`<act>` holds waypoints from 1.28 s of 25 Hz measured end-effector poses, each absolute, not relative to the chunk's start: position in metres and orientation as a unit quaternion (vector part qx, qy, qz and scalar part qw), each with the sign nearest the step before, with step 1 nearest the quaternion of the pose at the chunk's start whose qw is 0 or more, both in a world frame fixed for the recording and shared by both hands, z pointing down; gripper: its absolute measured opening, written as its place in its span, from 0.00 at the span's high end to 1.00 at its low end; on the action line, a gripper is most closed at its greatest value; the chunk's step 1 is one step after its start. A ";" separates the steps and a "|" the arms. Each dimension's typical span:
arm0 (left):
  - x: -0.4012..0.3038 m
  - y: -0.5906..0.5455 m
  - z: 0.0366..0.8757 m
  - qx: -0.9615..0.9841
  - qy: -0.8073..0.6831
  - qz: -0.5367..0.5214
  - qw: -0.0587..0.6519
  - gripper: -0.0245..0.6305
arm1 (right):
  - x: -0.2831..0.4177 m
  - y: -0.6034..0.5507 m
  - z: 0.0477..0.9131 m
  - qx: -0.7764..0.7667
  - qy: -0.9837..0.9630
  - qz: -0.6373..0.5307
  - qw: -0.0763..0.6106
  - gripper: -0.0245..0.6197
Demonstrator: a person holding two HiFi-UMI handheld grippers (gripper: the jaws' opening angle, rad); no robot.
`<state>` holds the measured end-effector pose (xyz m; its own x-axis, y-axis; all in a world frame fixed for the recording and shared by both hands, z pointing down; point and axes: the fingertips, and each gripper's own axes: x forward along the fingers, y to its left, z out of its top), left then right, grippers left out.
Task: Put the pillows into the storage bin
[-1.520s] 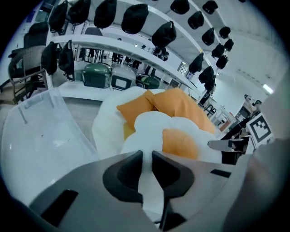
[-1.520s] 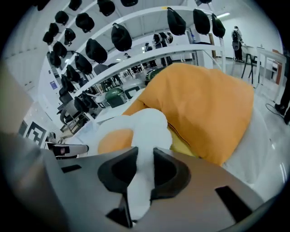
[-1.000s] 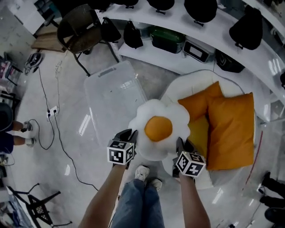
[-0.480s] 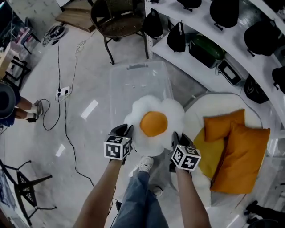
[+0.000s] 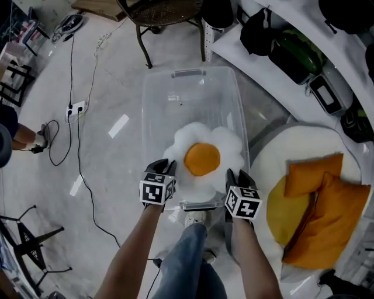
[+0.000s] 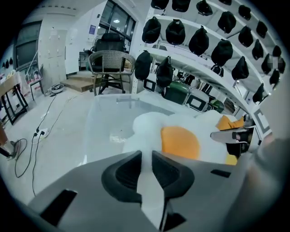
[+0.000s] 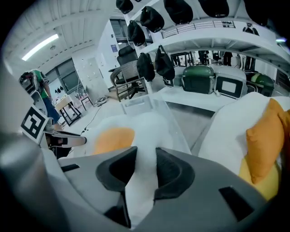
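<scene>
Jeans (image 5: pixel 190 263) and a shoe (image 5: pixel 196 219) nearest, at the bottom of the head view. Just past them, left gripper (image 6: pixel 146 159) almost closed. Pinches the white edge of the egg pillow (image 5: pixel 201 159) tight between both pads. Right gripper (image 7: pixel 145 164) on the pillow's other side, jaws just opening a little. White fluff fills the gap there and presses on both pads. Egg pillow flat, yolk up, held between the two grippers over the near end of the clear storage bin (image 5: pixel 153 117). Hard to tell whether it touches the bottom. On the floor to the right, round white cushion (image 5: pixel 292 146) with orange pillows (image 5: pixel 330 219) on its right edge, well apart from the bin. To the left, black cable (image 5: pixel 82 169) across the floor. Farthest, chair (image 5: pixel 158 11) past the bin's far edge and white shelf (image 5: pixel 263 67) with dark bags (image 5: pixel 257 35).
</scene>
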<state>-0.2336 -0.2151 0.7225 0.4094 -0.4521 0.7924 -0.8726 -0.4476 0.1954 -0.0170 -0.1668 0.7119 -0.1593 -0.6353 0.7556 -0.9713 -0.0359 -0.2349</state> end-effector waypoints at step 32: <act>0.030 -0.164 0.533 0.898 -0.220 0.286 0.254 0.68 | 0.178 -0.087 0.521 0.745 -0.555 0.357 0.098 0.62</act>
